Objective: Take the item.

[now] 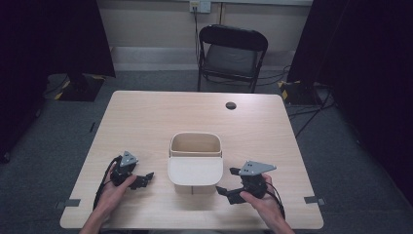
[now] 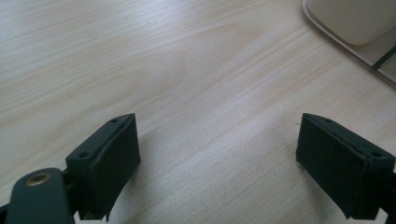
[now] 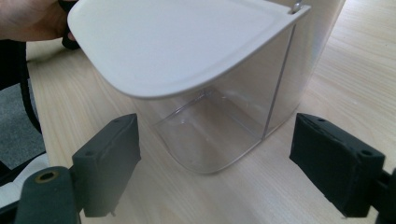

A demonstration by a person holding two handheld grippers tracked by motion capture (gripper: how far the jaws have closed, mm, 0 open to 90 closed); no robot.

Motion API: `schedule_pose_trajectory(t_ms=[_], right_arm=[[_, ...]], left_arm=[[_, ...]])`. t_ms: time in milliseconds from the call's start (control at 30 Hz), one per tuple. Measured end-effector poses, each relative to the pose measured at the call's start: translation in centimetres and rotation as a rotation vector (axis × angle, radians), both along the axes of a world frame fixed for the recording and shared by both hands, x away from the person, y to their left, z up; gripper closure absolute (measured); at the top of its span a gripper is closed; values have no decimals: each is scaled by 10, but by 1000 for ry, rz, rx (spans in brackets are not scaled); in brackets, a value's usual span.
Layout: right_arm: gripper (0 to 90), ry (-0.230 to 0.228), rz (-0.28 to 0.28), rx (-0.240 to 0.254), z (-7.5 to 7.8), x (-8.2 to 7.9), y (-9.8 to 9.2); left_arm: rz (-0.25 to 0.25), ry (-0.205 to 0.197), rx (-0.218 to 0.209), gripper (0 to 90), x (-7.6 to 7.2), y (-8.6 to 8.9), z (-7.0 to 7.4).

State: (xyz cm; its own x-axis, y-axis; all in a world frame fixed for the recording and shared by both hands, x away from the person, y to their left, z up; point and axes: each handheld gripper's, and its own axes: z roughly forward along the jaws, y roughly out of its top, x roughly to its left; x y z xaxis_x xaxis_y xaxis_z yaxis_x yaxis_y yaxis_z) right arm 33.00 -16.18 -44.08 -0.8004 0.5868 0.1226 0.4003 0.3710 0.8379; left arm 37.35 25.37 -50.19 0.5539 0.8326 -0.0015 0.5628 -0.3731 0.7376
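Left gripper (image 1: 141, 181): at 8 o'clock on the table (image 1: 146, 117), held in the left hand (image 1: 117, 187); jaws spread wide, holding nothing, aimed toward 3 o'clock. In the left gripper view, bare wood grain between the pads (image 2: 112, 158), with the container (image 2: 355, 23) off at 1 o'clock, well apart from the jaw tips. Open tabletop from 9 to 12 o'clock of this gripper, out to the left and far edges.

Container (image 1: 195, 158): near table centre, slightly toward the near edge; cream walls, open at the far half, white lid (image 1: 195, 170) covering the near half. Between the two grippers, touched by neither. In the right gripper view, lid (image 3: 177, 42) overhanging a clear lower wall; vertical seam toward the right of that wall; base flat on the wood.

Right gripper (image 1: 229, 183): at 4 o'clock on the table, held in the right hand (image 1: 260, 200); jaws parted wide, empty, pointing toward 9 o'clock at the container's near right corner. In the right gripper view, pads (image 3: 109, 163) standing either side of the clear wall, just short of it, a strip of table between.

Small dark round cap (image 1: 231, 105): at 1 o'clock on the table, near the far edge, well apart from the container.

Folding chair (image 1: 233, 53): beyond the far edge at 12 o'clock, on the grey floor.

Free room: broad bare wood behind the container up to the far edge; narrower bands at the left and right edges.
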Motion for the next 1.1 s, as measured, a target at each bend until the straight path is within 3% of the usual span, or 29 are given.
schedule_pose_trajectory(t_ms=[567, 1100], right_arm=[[175, -1, 26, 5, -8, 6, 15], [221, -21, 29, 27, -2, 6, 16]], left_arm=[[-1, 0, 0, 127, 0, 0, 0], [-1, 0, 0, 126, 0, 0, 0]])
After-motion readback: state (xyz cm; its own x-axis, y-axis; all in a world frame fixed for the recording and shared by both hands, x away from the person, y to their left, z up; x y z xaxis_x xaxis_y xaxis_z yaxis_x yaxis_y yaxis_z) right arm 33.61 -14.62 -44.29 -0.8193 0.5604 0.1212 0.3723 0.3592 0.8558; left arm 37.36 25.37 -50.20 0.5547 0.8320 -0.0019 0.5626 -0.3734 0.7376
